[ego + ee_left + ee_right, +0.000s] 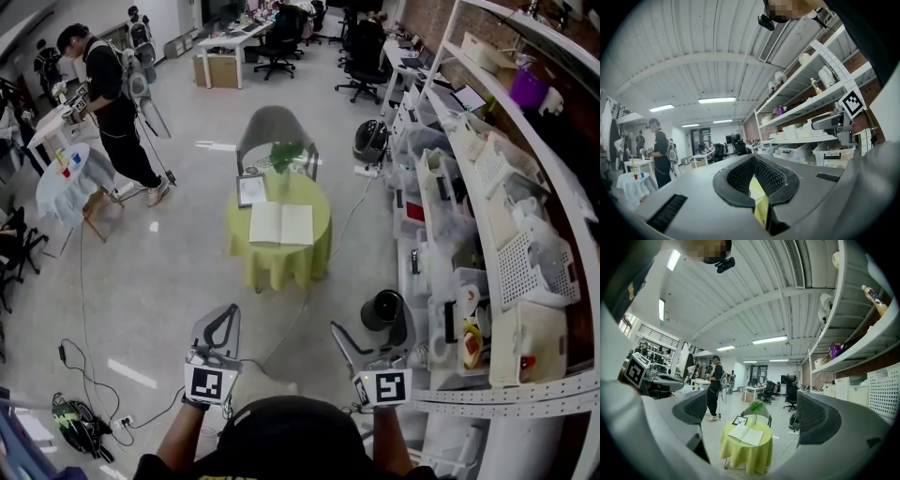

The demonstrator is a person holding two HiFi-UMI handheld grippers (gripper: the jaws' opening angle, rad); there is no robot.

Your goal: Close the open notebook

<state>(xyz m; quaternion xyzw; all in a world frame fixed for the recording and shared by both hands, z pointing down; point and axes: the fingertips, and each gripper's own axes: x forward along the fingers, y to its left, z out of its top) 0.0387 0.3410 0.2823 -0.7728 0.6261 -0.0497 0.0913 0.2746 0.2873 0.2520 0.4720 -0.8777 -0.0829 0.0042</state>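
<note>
Held level, left tongs (752, 158) pinch together; right tongs (750, 413) gape wide, empty.

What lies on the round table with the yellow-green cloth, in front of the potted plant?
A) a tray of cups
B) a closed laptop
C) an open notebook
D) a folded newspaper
C: the notebook lies open, both pages facing up, on the yellow-green tablecloth, near a picture frame.

Head view looks from high, steeply down; worktop (277, 270) mid-frame and well off, left claw (220, 323) and right claw (373, 336) at the bottom edge. Right claw view: low, level, faces the same worktop at lower centre, far. Left claw view: level, own jaws fill the lower frame. All three share the shelves (506, 187) and a standing person (108, 89).
</note>
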